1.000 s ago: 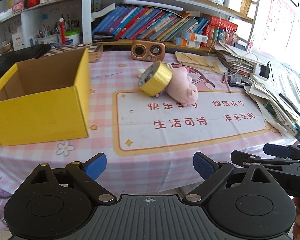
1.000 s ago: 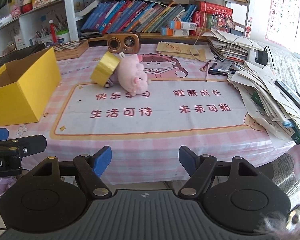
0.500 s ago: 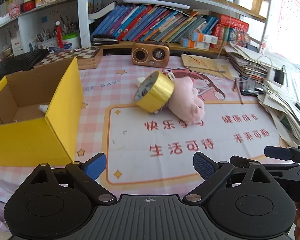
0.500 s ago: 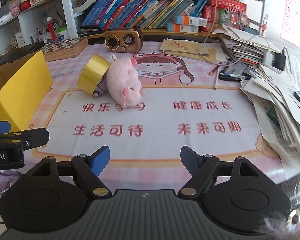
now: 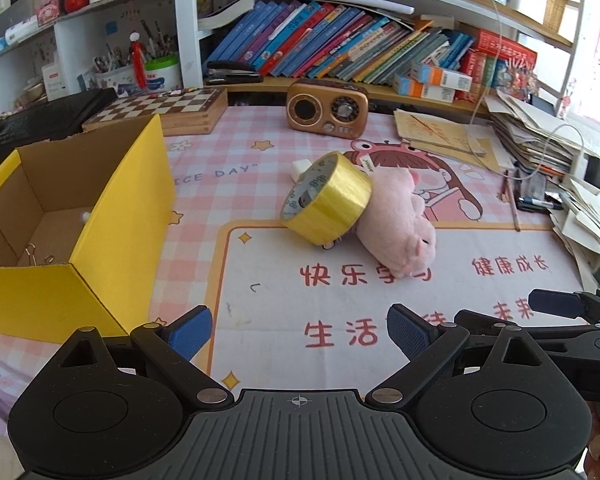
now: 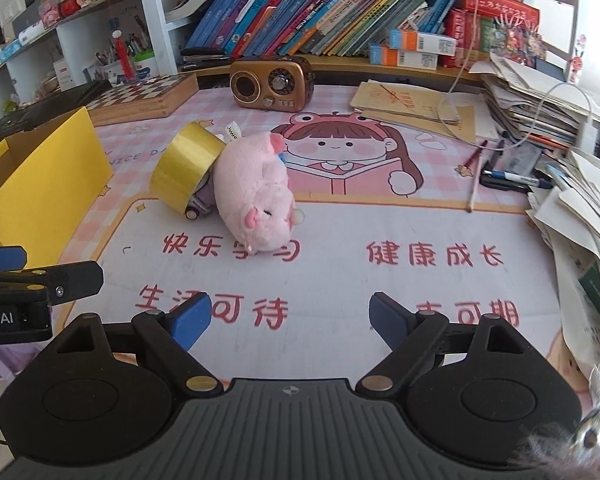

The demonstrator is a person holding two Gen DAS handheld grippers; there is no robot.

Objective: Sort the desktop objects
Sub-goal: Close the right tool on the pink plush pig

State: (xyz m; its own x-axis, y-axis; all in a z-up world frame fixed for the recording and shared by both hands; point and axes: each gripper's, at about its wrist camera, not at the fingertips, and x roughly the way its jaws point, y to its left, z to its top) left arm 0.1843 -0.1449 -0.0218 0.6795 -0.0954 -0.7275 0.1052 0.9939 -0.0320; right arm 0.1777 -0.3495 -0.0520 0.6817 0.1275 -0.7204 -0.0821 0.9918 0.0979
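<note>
A gold tape roll (image 5: 327, 199) leans on a pink plush pig (image 5: 396, 218) in the middle of the desk mat; both show in the right wrist view too, the roll (image 6: 186, 166) left of the pig (image 6: 256, 196). A small toy car (image 6: 198, 205) peeks out under them. An open yellow box (image 5: 72, 216) stands at the left with binder clips (image 5: 36, 254) inside. My left gripper (image 5: 299, 330) is open and empty, short of the roll. My right gripper (image 6: 290, 316) is open and empty, short of the pig.
A brown retro radio (image 5: 327, 109) and a chessboard box (image 5: 160, 110) stand at the back. Paper stacks (image 6: 572, 184) and pens (image 6: 508, 178) crowd the right side. Bookshelves rise behind the desk. A white eraser (image 5: 300, 168) lies behind the roll.
Both grippers have moved forward over the desk toward the tape roll and pig, which now look larger and nearer. Both stay open.
</note>
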